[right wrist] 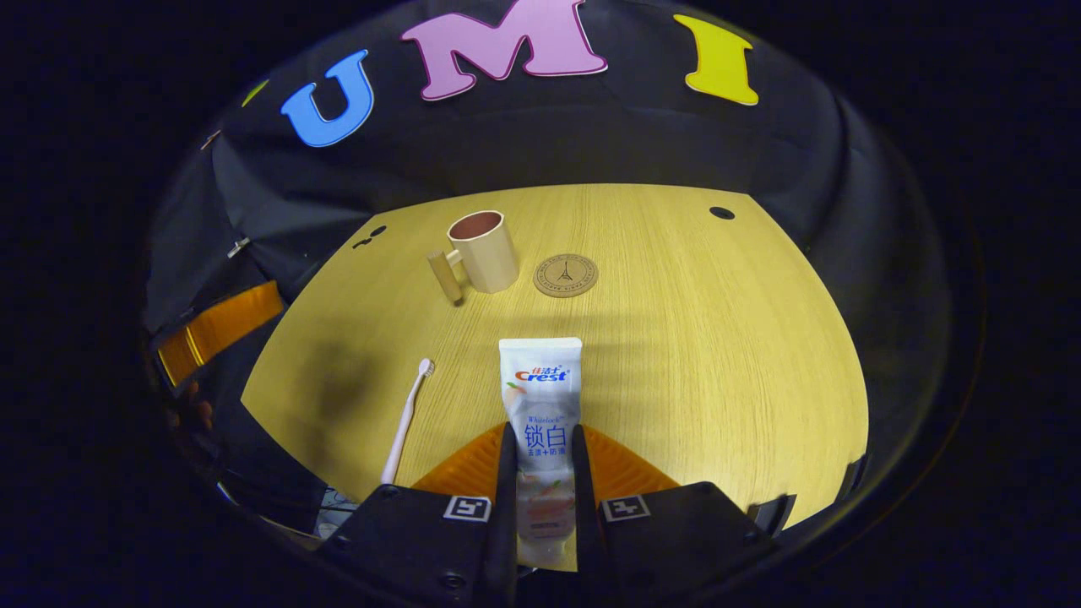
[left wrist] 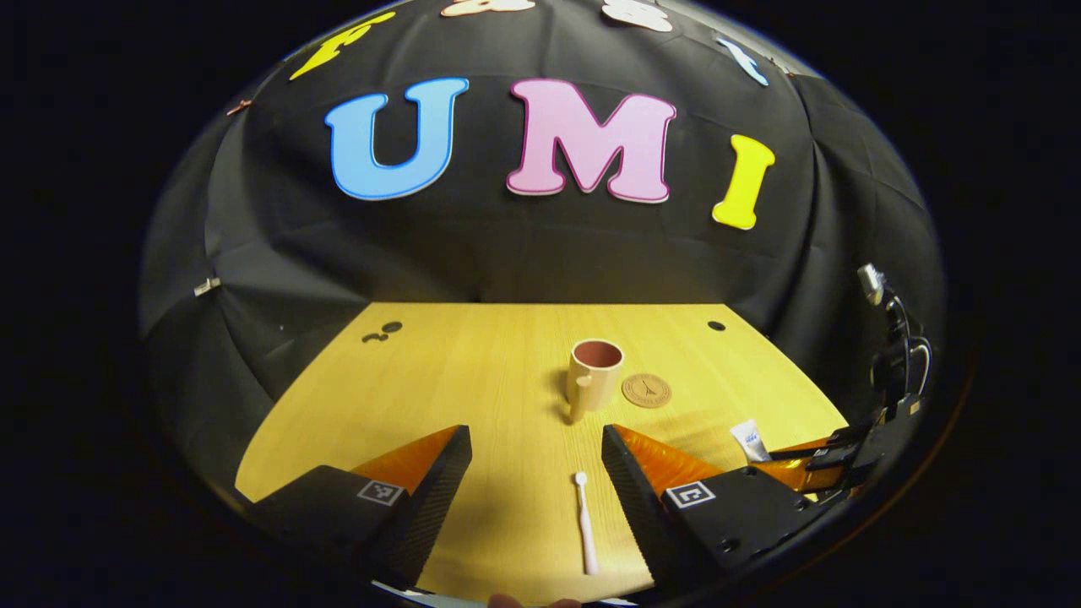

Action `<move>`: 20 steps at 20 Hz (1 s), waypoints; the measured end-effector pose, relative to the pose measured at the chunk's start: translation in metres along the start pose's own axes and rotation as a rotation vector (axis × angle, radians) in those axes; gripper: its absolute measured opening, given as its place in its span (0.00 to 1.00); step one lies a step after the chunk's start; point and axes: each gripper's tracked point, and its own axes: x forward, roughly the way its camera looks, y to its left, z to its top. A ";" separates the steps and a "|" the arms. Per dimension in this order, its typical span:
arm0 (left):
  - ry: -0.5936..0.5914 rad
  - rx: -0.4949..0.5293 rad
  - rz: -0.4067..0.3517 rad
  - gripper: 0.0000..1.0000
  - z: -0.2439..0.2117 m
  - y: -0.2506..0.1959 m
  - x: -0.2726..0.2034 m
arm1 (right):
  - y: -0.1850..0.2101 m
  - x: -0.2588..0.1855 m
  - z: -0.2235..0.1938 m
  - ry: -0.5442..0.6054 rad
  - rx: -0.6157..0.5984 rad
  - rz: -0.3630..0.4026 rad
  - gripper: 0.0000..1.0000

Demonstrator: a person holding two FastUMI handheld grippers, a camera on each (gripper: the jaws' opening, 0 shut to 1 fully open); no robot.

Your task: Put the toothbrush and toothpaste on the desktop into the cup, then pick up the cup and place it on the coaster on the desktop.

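Right gripper [right wrist: 540, 473]: closed on the toothpaste [right wrist: 540, 405], both fingers pressing the tube's sides low on its body; the crimped end points ahead toward the cup [right wrist: 483, 251].
Left gripper [left wrist: 536, 473]: spread wide, holding nothing, poised over the toothbrush [left wrist: 584, 523], which lies flat on the desktop [left wrist: 473, 371] between the fingers, nearer the right one.
Cup risk: it looks light and narrow-mouthed; a tube brought in tilted could catch the rim and tip it toward the coaster [right wrist: 565, 275] just beside it.
Tube risk: the soft body may buckle or slide in the grip.
Toothbrush risk: thin and flat on the wood, so the fingers may close off-centre and skid it away.
Hard to see: the tube's cap end is hidden between the fingers; whether the tube is lifted or touching the wood cannot be told; the cup's inside is in shadow.
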 end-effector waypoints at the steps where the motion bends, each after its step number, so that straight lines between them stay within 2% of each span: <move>1: 0.021 -0.006 -0.004 0.96 -0.007 -0.005 0.003 | -0.003 -0.002 0.000 -0.002 -0.010 0.001 0.33; 2: 0.045 -0.012 -0.006 0.92 -0.017 -0.010 0.008 | -0.006 -0.005 0.001 -0.005 -0.022 0.002 0.33; 3: 0.067 -0.013 -0.009 0.96 -0.027 -0.013 0.011 | -0.009 -0.007 0.001 -0.007 -0.037 0.002 0.33; 4: 0.092 -0.010 -0.006 0.92 -0.038 -0.017 0.015 | -0.012 -0.008 0.001 -0.007 -0.053 0.004 0.32; 5: 0.116 -0.004 -0.001 0.96 -0.047 -0.020 0.018 | -0.014 -0.011 0.001 -0.010 -0.063 0.008 0.33; 7: 0.160 0.005 0.001 0.95 -0.064 -0.026 0.028 | -0.020 -0.013 0.003 -0.013 -0.069 0.014 0.33; 8: 0.182 0.006 0.001 0.99 -0.072 -0.030 0.034 | -0.024 -0.014 0.003 -0.011 -0.064 0.012 0.33; 9: 0.205 0.006 0.002 0.94 -0.078 -0.032 0.041 | -0.029 -0.017 0.002 -0.010 -0.056 0.010 0.33; 12: 0.269 0.007 0.013 0.91 -0.101 -0.037 0.056 | -0.044 -0.020 0.000 -0.003 -0.042 0.004 0.33; 13: 0.288 0.003 0.017 0.90 -0.106 -0.038 0.058 | -0.049 -0.019 0.001 -0.005 -0.034 0.000 0.36; 15: 0.335 -0.012 0.013 0.89 -0.117 -0.045 0.067 | -0.054 -0.018 -0.002 0.003 -0.027 0.007 0.33; 20: 0.426 -0.043 0.034 0.85 -0.141 -0.047 0.078 | -0.067 -0.013 -0.003 0.016 -0.035 0.025 0.33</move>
